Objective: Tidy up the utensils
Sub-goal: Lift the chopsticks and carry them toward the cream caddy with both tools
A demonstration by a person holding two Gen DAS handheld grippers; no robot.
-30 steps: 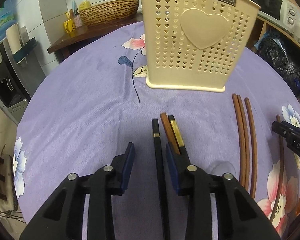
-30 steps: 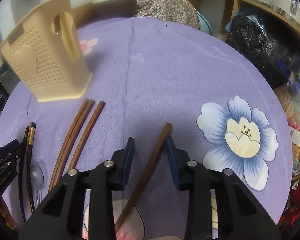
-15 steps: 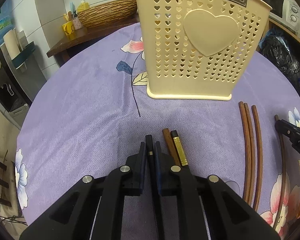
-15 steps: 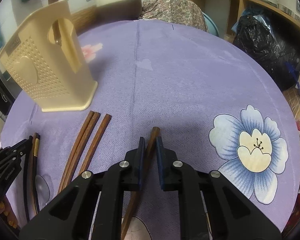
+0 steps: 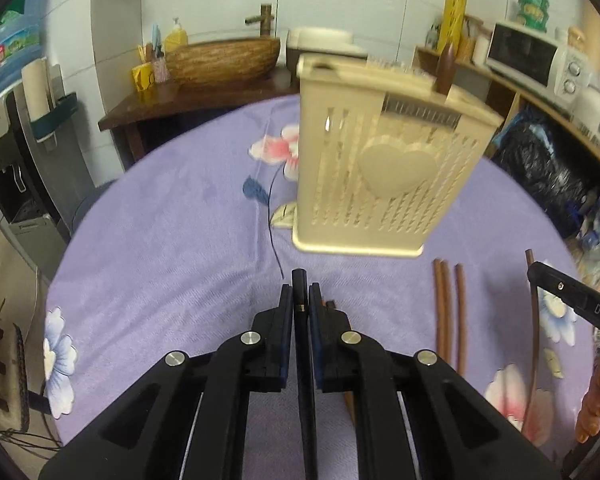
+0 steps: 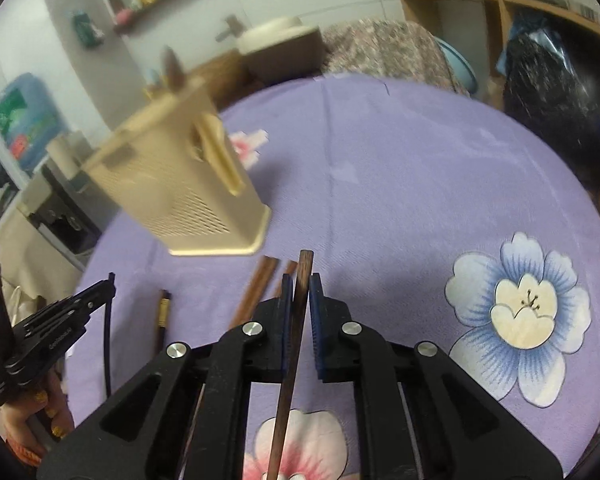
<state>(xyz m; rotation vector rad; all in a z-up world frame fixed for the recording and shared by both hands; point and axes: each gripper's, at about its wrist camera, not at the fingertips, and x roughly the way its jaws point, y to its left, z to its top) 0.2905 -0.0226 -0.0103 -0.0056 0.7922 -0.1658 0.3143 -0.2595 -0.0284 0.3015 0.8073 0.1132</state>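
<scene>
My left gripper (image 5: 300, 300) is shut on a black chopstick (image 5: 299, 284), raised off the purple cloth. A brown and a gold-banded chopstick (image 6: 162, 312) lie just right of it, mostly hidden under the jaws in the left wrist view. My right gripper (image 6: 299, 292) is shut on a brown wooden chopstick (image 6: 303, 272), also raised. Three brown chopsticks (image 5: 447, 304) lie between the two grippers. The cream perforated utensil holder (image 5: 380, 168) stands beyond, with a dark handle (image 5: 445, 68) sticking out of its top.
A round table under a purple floral cloth (image 5: 172, 232) carries everything. Behind it are a woven basket (image 5: 220, 60) on a wooden counter, a microwave (image 5: 528, 60) on shelves and black bags (image 6: 556, 92) at the right. A water dispenser (image 5: 8, 168) stands left.
Both grippers closed on their chopsticks, the left on the black one and the right on the brown one, then rose from the cloth, so the holder now looks farther and lower.
</scene>
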